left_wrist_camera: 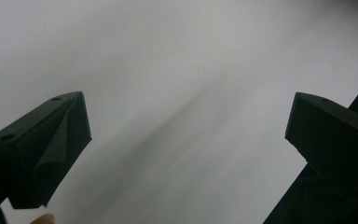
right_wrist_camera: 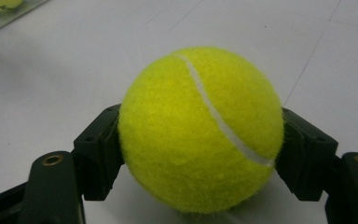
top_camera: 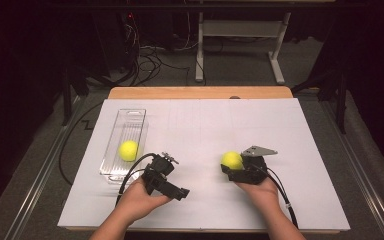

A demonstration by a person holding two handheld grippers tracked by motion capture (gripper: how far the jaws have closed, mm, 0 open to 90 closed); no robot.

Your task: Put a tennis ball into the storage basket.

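Our right claw pinches the tennis ball near its middle; our left claw stands wide, empty. A quick lift toward the far-left tray could squirt it free.

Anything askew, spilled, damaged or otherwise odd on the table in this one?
Nothing stands out. One tennis ball lies inside the clear tray, which sits intact at the left. The right gripper is shut squarely on the second tennis ball. The left gripper is open over bare white table.

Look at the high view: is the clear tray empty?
No, a yellow ball lies inside the clear tray at the left of the table.
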